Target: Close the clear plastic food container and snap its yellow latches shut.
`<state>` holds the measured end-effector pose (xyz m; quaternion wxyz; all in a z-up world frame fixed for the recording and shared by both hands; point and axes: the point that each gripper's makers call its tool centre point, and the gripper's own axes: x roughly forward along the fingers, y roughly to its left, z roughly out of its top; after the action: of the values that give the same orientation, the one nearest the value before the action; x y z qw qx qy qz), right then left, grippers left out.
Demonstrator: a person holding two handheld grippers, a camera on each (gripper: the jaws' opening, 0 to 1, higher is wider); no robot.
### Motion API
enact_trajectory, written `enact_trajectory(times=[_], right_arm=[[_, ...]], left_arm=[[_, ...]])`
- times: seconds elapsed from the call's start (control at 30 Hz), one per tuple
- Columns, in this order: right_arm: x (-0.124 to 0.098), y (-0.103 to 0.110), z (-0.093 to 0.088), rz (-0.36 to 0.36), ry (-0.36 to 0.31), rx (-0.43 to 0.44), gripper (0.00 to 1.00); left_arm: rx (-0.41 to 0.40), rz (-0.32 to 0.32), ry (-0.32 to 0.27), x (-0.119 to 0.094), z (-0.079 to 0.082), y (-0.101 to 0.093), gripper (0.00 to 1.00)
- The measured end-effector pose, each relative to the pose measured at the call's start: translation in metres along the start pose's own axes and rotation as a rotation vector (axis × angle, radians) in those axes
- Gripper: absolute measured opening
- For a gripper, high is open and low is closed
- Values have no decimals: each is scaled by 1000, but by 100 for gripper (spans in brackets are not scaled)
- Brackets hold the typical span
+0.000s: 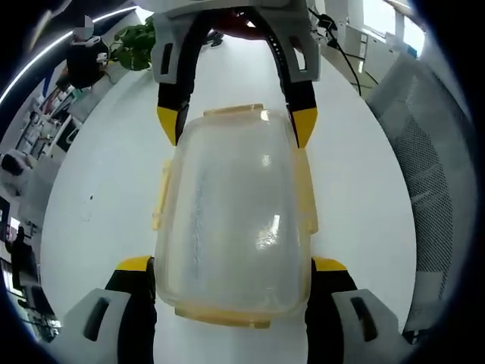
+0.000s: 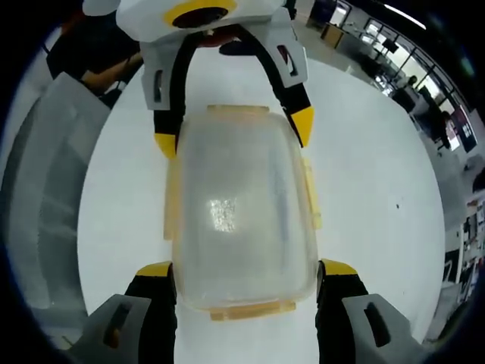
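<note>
Container (image 1: pixel 231 224) of clear plastic lies flat on a round white table (image 1: pixel 98 174) in the left gripper view, long axis running away from the camera. Its lid is on, cloudy and slightly domed, with glare spots on it. Yellow latches (image 1: pixel 160 199) line the four edges: one on the far end, one on the near end, and one along each long side. No brand, label or writing can be read anywhere on it.

The left gripper (image 1: pixel 233 265) rises from the bottom of this view, its two yellow-tipped black jaws spread wide, one on each side of the container's near end, right against the side walls (whether they press on them cannot be told). The right gripper (image 1: pixel 236 129) enters from the top, its jaws likewise spread across the far end of the container. Past the table sit a green plant (image 1: pixel 135 44), a grey mesh chair back (image 1: pixel 424 174) at the right, and blurred office furniture at the left.

The right gripper view shows the same container (image 2: pixel 241 208) from the opposite end, again lying lengthwise and lid-up on the white table (image 2: pixel 379 189), with a pale reflection near the lid's middle. The right gripper (image 2: pixel 246 269) has its jaws wide apart, flanking the near corners. The left gripper (image 2: pixel 233 129) comes down from the top with its jaws straddling the far end. A grey mesh chair (image 2: pixel 53 189) stands at the left, and a person's dark sleeve (image 2: pixel 91 53) shows at the upper left. No legible text appears here either.
</note>
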<state>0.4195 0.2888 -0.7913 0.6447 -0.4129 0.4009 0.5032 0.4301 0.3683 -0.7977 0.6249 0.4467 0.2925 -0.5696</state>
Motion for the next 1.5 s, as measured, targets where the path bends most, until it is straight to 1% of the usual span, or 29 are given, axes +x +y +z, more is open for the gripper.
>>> enact_trajectory(times=[0.37,0.53,0.57,0.6,0.63,0.67,0.7,0.77,0.83,0.87,0.97,1.1,1.17,1.27,1.43,1.5], right_arm=[[0,0,0,-5,-3,0,76],[0,1,0,-22,1,-16,78],[0,1,0,-27,2,-18,81],[1,-1,-1,-41,5,-13,87],[1,-3,-1,-64,-2,-7,93],[0,-3,0,-69,-12,-2,94],[-1,-2,1,-73,-26,11,95],[-3,0,1,-77,-28,13,95],[-5,0,0,-87,-27,7,95],[-6,1,-1,-93,-28,16,95],[-10,-2,-2,-129,-61,77,96],[-13,4,-6,-135,-69,95,96],[-16,5,-7,-152,-78,117,96],[-19,8,-6,-168,-97,152,95],[-22,10,-4,-192,-122,192,95],[-25,8,-4,-215,-138,214,95]], left_arm=[[2,3,12,0,0,-1,82],[10,6,20,-1,0,-1,82],[12,7,20,-3,0,-1,83],[16,13,19,-3,0,0,85],[21,30,16,-5,1,2,91],[19,46,10,-5,1,4,96],[17,58,-1,-6,2,6,99],[-9,59,-10,-9,2,7,96],[-18,61,-19,-11,4,6,97],[-20,63,-18,-11,4,6,97],[-30,64,-28,-13,6,2,96],[-64,71,-41,-16,5,0,96],[-122,72,-65,-19,7,-2,96],[-153,85,-82,-22,8,-2,96],[-167,92,-96,-23,7,-11,96],[-174,99,-105,-25,7,-12,96]])
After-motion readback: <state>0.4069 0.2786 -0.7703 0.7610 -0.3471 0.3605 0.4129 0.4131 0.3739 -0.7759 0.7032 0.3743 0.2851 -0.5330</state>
